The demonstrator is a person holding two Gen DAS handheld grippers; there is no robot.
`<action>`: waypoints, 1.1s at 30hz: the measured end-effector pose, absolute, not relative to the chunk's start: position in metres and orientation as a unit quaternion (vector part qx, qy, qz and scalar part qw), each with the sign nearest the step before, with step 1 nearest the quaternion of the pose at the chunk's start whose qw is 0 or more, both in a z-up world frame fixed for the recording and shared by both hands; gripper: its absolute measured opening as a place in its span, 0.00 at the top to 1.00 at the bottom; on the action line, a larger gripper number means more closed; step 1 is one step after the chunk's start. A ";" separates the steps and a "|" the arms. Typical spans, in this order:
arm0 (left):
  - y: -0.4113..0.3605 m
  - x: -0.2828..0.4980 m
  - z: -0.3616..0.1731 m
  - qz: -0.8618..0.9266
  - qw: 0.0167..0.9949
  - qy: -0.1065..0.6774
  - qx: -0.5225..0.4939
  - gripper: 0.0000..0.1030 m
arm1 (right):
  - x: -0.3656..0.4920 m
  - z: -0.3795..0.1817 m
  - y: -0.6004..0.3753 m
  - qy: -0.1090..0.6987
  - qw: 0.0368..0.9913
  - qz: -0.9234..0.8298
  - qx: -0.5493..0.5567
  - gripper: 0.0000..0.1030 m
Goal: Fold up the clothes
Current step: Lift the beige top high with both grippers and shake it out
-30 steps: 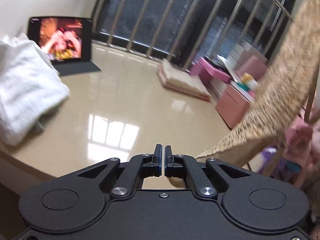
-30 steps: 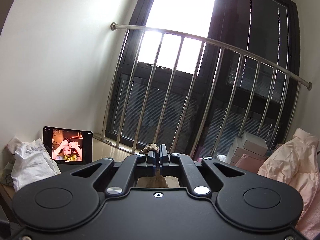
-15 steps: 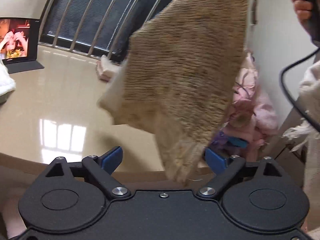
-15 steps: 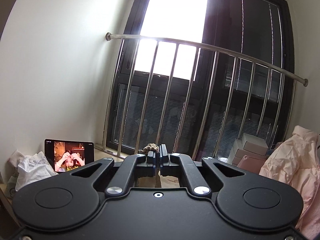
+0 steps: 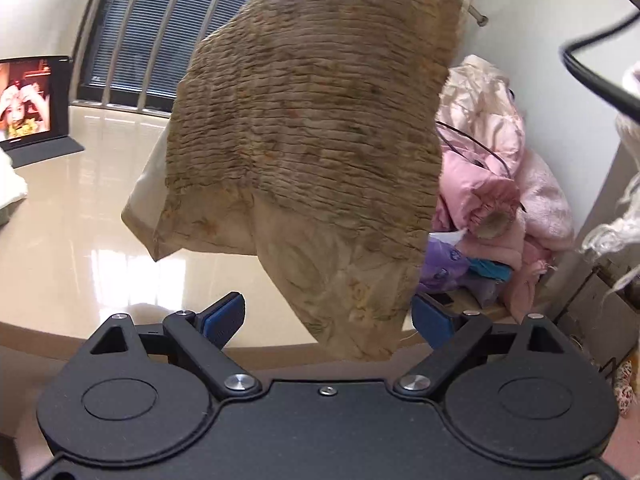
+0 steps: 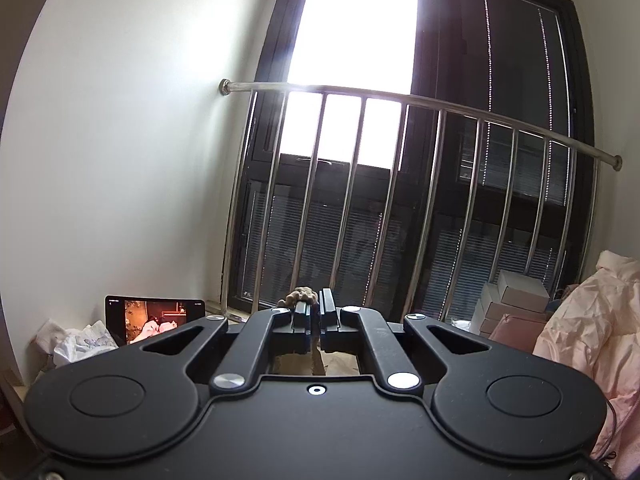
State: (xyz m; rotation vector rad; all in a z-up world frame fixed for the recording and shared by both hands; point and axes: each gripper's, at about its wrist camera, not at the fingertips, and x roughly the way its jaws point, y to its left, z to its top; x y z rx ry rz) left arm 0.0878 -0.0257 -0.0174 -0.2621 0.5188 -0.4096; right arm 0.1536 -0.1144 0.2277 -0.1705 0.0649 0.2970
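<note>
A brown ribbed garment [image 5: 312,128] with a floral-print hem hangs in the air in the left wrist view. Its lowest corner dangles between the blue pads of my left gripper [image 5: 328,318], which stands wide open; the pads do not press on it. My right gripper [image 6: 316,310] is held high and level, shut on a bunched tuft of the brown garment [image 6: 300,294] that sticks up between its fingers. The cloth below that grip shows only through the gap in the gripper body.
A glossy beige table [image 5: 80,216] lies under the garment, with a tablet [image 5: 30,100] playing video at its far left. A pile of pink clothes [image 5: 492,184] sits to the right. A white cloth bundle [image 6: 80,342], window bars [image 6: 400,200] and stacked boxes [image 6: 516,300] stand beyond.
My left gripper opened wide and swung right across the table, so the hanging brown garment now fills its view with the lowest corner between its pads. The right gripper stayed shut on the cloth.
</note>
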 end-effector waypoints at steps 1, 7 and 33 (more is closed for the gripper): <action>-0.027 0.086 -0.016 -0.202 0.938 0.252 -0.125 0.13 | 0.153 0.227 -0.112 0.031 0.985 0.147 -0.088 0.97; -0.033 0.069 -0.010 -0.178 0.955 0.221 -0.091 0.12 | 0.148 0.225 -0.104 0.025 0.984 0.147 -0.098 0.97; 0.015 0.067 -0.021 -0.125 0.965 0.192 -0.127 0.23 | 0.137 0.222 -0.124 0.021 0.984 0.141 -0.104 0.97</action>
